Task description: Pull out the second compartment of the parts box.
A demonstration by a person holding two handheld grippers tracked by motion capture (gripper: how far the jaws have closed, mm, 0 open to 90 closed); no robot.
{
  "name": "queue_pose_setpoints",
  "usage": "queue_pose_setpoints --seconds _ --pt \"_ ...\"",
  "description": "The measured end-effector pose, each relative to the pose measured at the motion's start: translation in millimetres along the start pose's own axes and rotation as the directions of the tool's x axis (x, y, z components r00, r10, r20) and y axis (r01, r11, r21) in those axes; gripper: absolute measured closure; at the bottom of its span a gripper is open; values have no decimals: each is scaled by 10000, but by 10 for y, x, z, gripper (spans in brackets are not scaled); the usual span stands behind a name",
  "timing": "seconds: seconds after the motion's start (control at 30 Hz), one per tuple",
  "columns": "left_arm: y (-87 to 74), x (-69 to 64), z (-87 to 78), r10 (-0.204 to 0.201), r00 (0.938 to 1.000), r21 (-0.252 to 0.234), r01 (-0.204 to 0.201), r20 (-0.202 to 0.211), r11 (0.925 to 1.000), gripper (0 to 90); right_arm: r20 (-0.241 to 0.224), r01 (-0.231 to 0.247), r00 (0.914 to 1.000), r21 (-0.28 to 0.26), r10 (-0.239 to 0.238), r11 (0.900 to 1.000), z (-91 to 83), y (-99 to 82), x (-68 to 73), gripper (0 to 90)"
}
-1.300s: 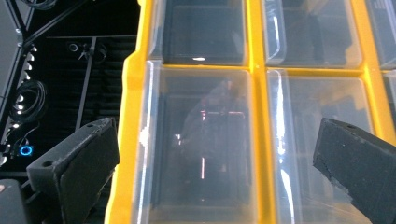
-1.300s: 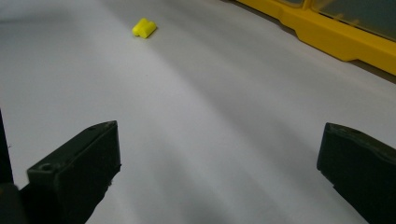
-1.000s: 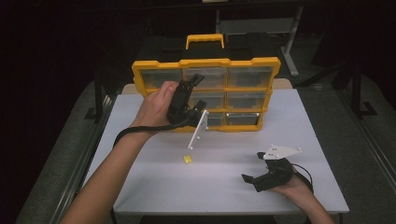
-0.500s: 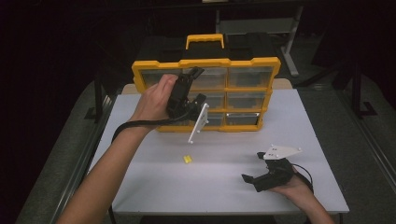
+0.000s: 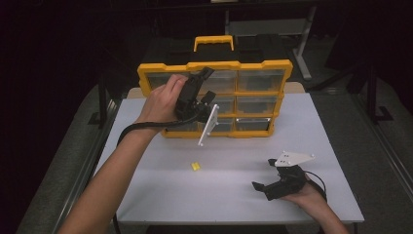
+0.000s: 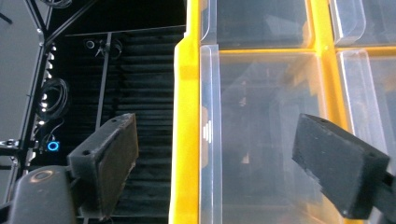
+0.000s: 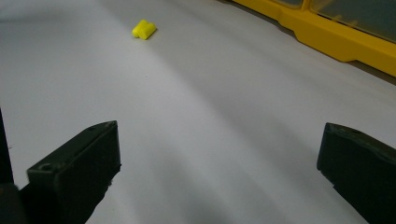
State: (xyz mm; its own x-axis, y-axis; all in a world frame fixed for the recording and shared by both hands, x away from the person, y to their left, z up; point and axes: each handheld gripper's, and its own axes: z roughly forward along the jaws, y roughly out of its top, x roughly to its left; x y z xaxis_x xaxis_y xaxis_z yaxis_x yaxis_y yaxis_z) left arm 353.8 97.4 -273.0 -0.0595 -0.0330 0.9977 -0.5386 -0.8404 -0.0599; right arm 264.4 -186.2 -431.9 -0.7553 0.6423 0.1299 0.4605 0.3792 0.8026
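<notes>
the left tongs [image 6: 215, 163] have just been closing, jaws apart astride the yellow edge of the organizer [image 6: 187, 116], beside a clear drawer [image 6: 261, 135]. the right tongs [image 7: 219, 172] rest wide apart on the desk [image 7: 210, 93], well apart from a small yellow piece [image 7: 144, 29].

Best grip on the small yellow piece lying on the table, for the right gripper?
Pinch the yellow piece across its short width, coming down from above. It lies flat and low on the bare table, apart from the drawer box, so little side face shows; the right gripper looks open.
</notes>
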Motion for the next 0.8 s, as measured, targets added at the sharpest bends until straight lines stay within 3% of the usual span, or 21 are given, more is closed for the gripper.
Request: queue_pose_setpoints --seconds 0.5,0.8 --pt "-7 38 40 -107 9999 349 110 -89 9993 456 10 0 10000 8 0 10000 -4 -2 -4 0" --pt "-11 49 57 -357 9994 544 358 -23 9979 546 10 17 10000 4 -17 10000 -5 -3 -6 0"
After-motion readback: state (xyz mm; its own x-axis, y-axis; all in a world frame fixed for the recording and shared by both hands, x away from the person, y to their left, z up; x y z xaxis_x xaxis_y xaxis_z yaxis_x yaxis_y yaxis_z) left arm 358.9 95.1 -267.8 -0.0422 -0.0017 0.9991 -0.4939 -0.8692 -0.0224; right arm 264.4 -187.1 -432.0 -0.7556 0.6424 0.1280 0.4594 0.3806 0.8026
